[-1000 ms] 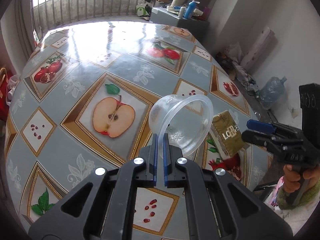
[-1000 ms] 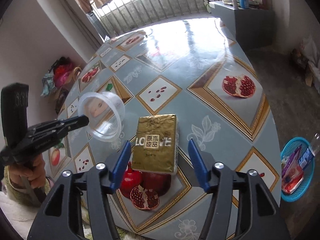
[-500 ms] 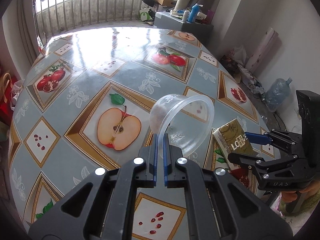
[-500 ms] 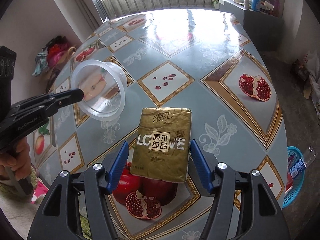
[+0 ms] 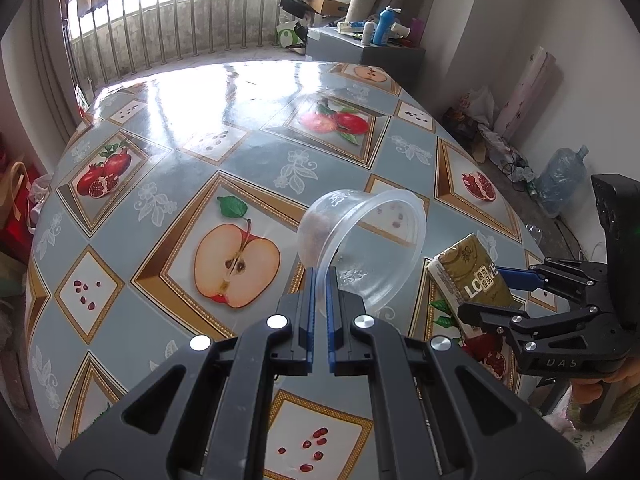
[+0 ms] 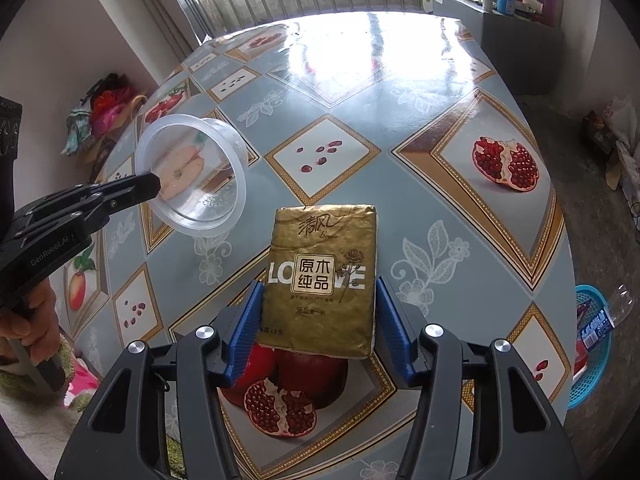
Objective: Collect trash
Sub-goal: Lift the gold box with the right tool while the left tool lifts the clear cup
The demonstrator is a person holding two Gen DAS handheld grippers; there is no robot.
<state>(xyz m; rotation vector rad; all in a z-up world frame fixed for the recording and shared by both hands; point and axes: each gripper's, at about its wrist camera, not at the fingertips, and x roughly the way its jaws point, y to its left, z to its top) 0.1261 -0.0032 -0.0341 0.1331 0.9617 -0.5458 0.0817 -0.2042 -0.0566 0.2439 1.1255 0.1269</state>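
Note:
A clear plastic cup (image 5: 362, 248) hangs tilted above the fruit-print table (image 5: 224, 148), my left gripper (image 5: 320, 276) shut on its rim. The right wrist view shows the same cup (image 6: 192, 176) at the left, pinched by the left gripper (image 6: 154, 186). A gold tissue pack (image 6: 320, 272) lies near the table's front edge, over a pomegranate print. My right gripper (image 6: 318, 292) straddles it, jaws closing, and both blue pads touch the pack's long sides. From the left wrist the gold pack (image 5: 470, 276) sits between the right gripper's (image 5: 482, 292) fingers.
A blue basket (image 6: 592, 344) with wrappers and a bottle stands on the floor to the right of the table. A grey cabinet (image 5: 364, 48) with bottles is behind the table, a water jug (image 5: 560, 184) by the wall. A hand (image 6: 28, 320) holds the left gripper's handle.
My right gripper has come down and forward over the gold pack, and its jaws have narrowed onto the pack's sides. The left gripper still holds the cup, nearly in the same place.

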